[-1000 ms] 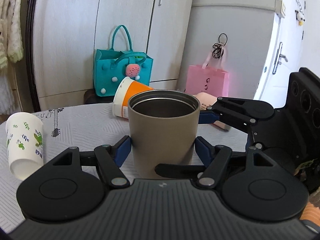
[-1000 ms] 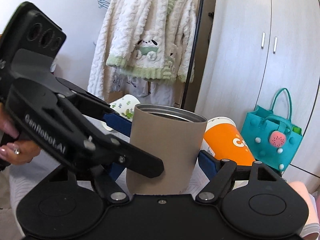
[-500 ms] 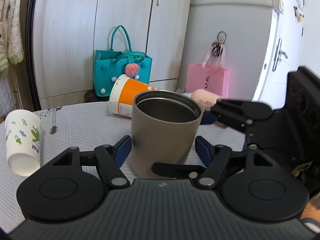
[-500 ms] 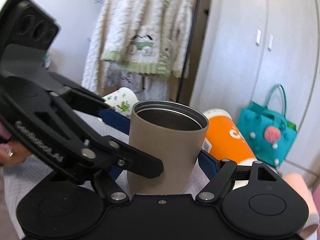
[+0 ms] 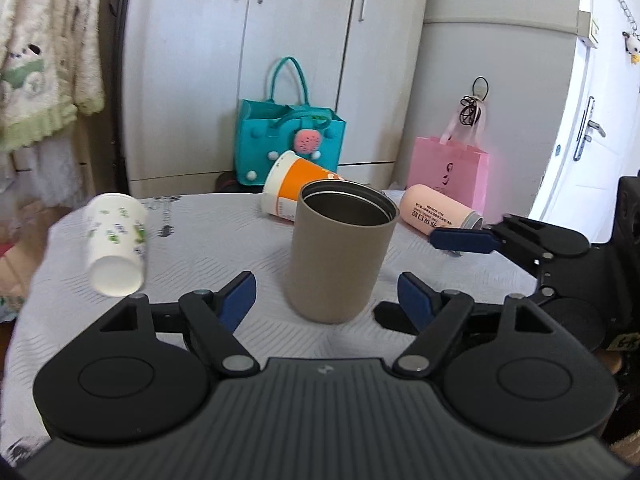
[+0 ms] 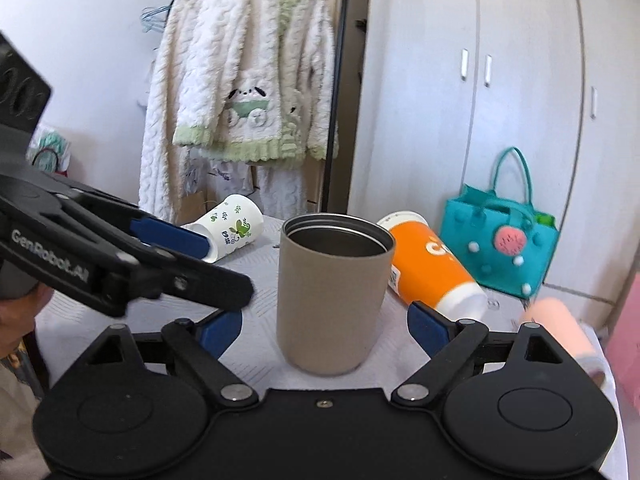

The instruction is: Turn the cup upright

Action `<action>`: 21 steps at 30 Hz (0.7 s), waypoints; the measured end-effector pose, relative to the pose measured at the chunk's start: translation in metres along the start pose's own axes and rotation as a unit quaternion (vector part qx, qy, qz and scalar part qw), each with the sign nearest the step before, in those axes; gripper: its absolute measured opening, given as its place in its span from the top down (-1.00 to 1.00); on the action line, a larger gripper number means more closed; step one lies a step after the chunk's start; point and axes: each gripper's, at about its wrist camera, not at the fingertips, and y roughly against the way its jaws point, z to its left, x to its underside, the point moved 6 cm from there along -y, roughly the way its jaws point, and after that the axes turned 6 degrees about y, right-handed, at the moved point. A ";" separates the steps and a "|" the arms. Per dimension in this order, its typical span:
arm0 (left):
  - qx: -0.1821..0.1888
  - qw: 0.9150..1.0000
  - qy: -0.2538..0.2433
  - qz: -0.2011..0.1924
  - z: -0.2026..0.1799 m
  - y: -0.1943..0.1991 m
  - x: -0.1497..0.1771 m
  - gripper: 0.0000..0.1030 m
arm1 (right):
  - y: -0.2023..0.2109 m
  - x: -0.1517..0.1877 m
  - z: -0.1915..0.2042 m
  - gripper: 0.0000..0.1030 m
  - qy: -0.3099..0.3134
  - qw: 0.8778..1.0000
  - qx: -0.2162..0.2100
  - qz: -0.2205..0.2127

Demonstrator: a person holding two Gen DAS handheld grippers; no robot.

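Both jaws now off upright cup [image 5: 340, 256]

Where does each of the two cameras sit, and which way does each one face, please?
Left wrist: rides the left gripper, faces the cupboard across the table; own open fingers and the right gripper show.
Right wrist: rides the right gripper, faces the hanging robe; own open fingers and the left gripper show.
Shared: the upright tan cup, orange cup, white cup, teal bag.
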 end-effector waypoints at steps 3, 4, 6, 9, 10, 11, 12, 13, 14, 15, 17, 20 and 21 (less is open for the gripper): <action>-0.015 1.000 -0.004 0.003 -0.004 0.016 0.002 -0.50 | 0.016 -0.001 0.001 -0.80 -0.022 1.000 0.005 0.005; -0.018 1.000 -0.005 0.004 -0.006 0.021 0.003 -0.51 | 0.021 -0.002 0.001 -0.80 -0.027 1.000 0.007 0.005; -0.022 1.000 -0.005 0.000 -0.010 0.032 0.006 -0.51 | 0.034 -0.004 0.002 -0.85 -0.035 0.999 0.019 0.002; -0.024 1.000 -0.003 -0.003 -0.015 0.048 0.009 -0.51 | 0.052 -0.004 0.003 -0.91 -0.058 0.997 0.055 0.015; -0.027 1.000 -0.001 -0.003 -0.017 0.054 0.010 -0.52 | 0.057 -0.003 0.003 -0.91 -0.066 0.996 0.059 0.014; -0.029 1.000 0.000 -0.003 -0.018 0.058 0.011 -0.57 | 0.063 -0.001 0.003 -0.92 -0.077 0.995 0.064 0.016; -0.034 0.999 0.000 -0.004 -0.018 0.063 0.012 -0.59 | 0.068 0.000 0.003 -0.92 -0.085 0.994 0.070 0.019; -0.041 0.999 0.001 -0.006 -0.019 0.068 0.013 -0.65 | 0.073 0.002 0.003 -0.93 -0.090 0.993 0.076 0.019; -0.047 0.999 0.001 -0.008 -0.018 0.071 0.014 -0.72 | 0.078 0.003 0.004 -0.95 -0.091 0.992 0.082 0.018; -0.054 0.999 0.000 -0.010 -0.018 0.075 0.015 -0.75 | 0.083 0.004 0.004 -0.97 -0.090 0.991 0.093 0.018; -0.058 0.998 0.003 -0.008 -0.017 0.079 0.017 -0.78 | 0.091 0.005 0.007 -0.99 -0.083 0.989 0.116 0.025; -0.063 0.998 0.015 -0.005 -0.015 0.085 0.023 -0.84 | 0.103 0.007 0.013 -1.00 -0.077 0.984 0.157 0.031; -0.070 0.997 0.018 -0.006 -0.014 0.085 0.025 -0.85 | 0.106 0.007 0.014 -1.00 -0.076 0.983 0.165 0.031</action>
